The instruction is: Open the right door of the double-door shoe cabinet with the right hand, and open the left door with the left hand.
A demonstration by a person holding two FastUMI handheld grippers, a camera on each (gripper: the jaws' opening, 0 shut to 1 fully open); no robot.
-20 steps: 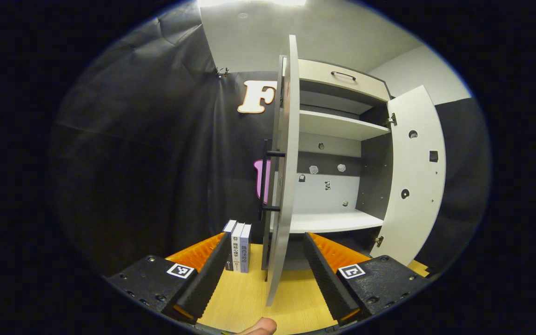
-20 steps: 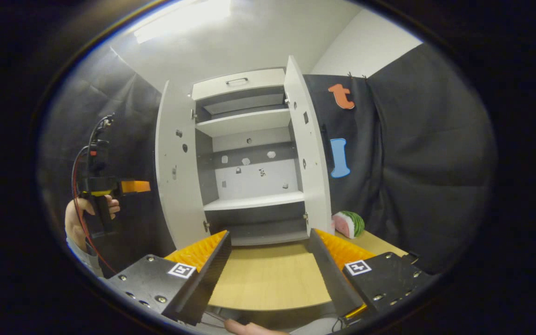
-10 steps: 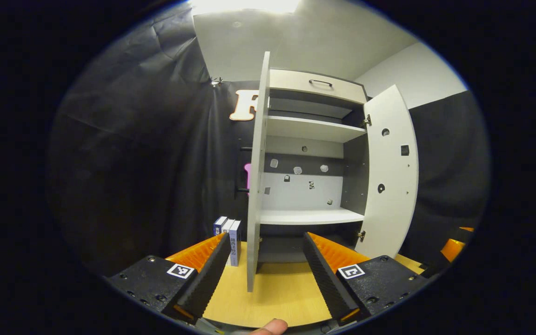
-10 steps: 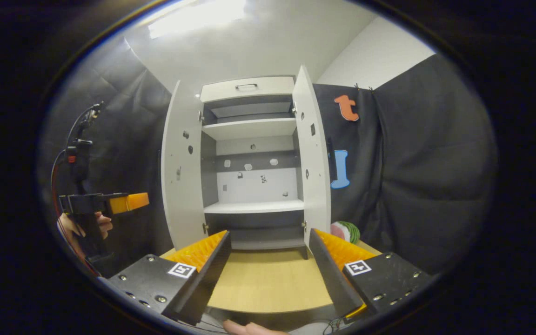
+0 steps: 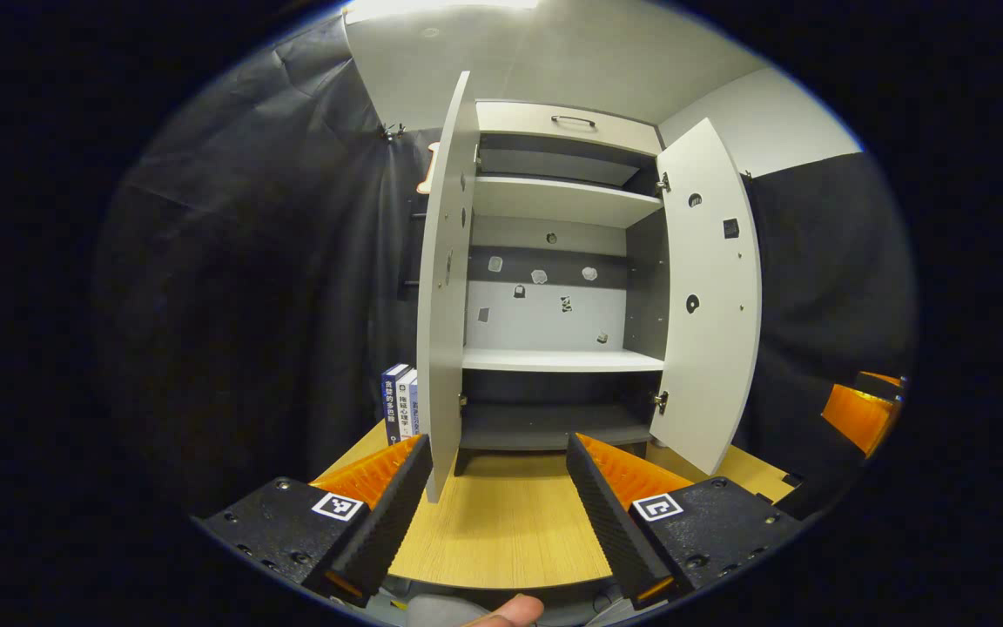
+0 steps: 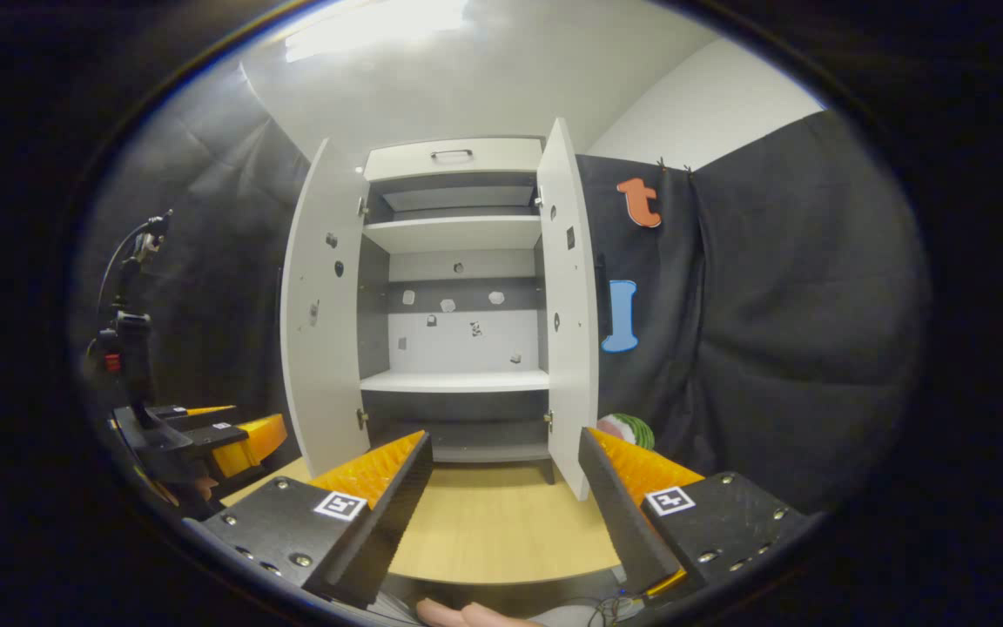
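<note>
Now I see the shoe cabinet [image 6: 454, 287] standing on the wooden table [image 6: 493, 531] with its left door [image 5: 442, 279] and right door [image 6: 569, 296] swung wide; my left gripper [image 5: 494, 505] and right gripper [image 6: 501, 505] gape apart, holding nothing.

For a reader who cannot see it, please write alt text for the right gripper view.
A shoe cabinet stands on a wooden table with its left door and right door both swung open, showing bare shelves. The right gripper is open, holding nothing; the left gripper shows at the left edge.
</note>
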